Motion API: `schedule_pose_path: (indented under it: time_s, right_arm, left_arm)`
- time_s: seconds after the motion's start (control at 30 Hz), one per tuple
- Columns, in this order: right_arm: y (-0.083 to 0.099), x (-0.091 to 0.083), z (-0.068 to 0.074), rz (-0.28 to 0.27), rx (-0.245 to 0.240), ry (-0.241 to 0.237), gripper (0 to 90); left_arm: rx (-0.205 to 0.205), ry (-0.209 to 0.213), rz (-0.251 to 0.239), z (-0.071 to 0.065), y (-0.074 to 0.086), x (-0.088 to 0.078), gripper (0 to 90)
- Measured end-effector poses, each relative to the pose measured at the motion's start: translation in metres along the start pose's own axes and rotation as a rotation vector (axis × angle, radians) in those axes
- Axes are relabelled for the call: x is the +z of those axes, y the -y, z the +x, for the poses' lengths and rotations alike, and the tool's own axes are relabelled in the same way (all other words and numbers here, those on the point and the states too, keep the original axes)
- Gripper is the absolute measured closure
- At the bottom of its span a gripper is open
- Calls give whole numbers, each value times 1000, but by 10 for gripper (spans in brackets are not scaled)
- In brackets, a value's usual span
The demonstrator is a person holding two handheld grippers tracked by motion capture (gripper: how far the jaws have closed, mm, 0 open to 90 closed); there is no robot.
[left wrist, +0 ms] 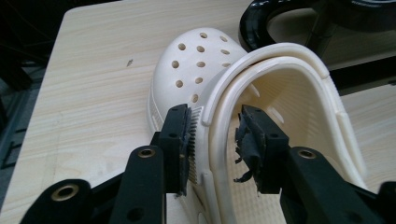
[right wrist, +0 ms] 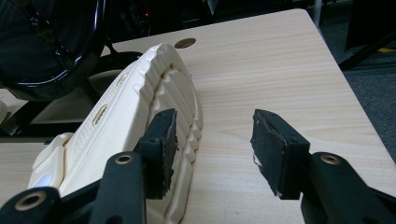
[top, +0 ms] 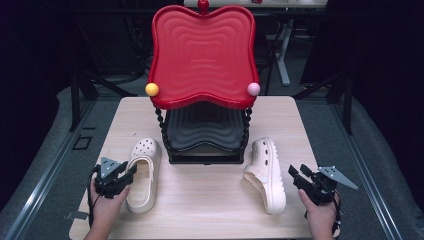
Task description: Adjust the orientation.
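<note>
**Jaws astride one clog's rim, gaping beside the other: where this could slip**

Jaws of the left gripper (top: 131,171) stand partly apart, straddling the side wall of the left clog (left wrist: 261,116): one pad outside, one inside the opening, with the folded-forward heel strap running between them. Neither pad presses the rim firmly, so I judge nothing is truly held yet. That clog lies upright at the near left of the worktop (top: 210,200), toe toward the two-tier rack (top: 202,120) at the far middle.

The right gripper (top: 296,176) has its jaws wide apart with nothing between them but bare worktop; the right clog (right wrist: 135,121) lies tipped on its side at the near right, its ridged sole just beside the left-hand pad.

Risks, as I judge them:
- Closing on strap and wall together could pinch only the loose strap; it may pivot and let the shoe swing or drop on lifting.
- The left gripper's inner pad looks torn and frayed, so its grip on smooth foam may be poor.
- A one-sided hold on soft foam could let the toe sag and strike the rack's black lower tray (top: 205,131).
- If the right jaws close where they are, they catch nothing, or nudge the tipped clog toward the worktop's edge.
</note>
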State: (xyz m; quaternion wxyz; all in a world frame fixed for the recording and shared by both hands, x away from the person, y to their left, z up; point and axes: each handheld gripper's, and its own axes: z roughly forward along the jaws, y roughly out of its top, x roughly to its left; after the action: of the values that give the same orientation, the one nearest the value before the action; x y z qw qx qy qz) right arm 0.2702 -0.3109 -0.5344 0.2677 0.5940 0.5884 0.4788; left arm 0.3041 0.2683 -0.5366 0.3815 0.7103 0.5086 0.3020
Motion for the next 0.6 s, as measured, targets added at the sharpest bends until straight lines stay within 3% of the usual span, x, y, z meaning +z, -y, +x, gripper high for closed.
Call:
schedule_pose_path:
  time_s: [0.3,0.47,0.6]
  right_arm:
    - [0,0,1,0,-2,-3,492]
    - [0,-1,1,-11,-1,6,497]
    - [-3,-6,5,-39,-40,26,528]
  left_arm:
    - [41,-50,10,-3,0,3,717]
    - [50,-48,13,-3,-1,1,737]
    - [54,-28,28,-5,-2,-1,744]
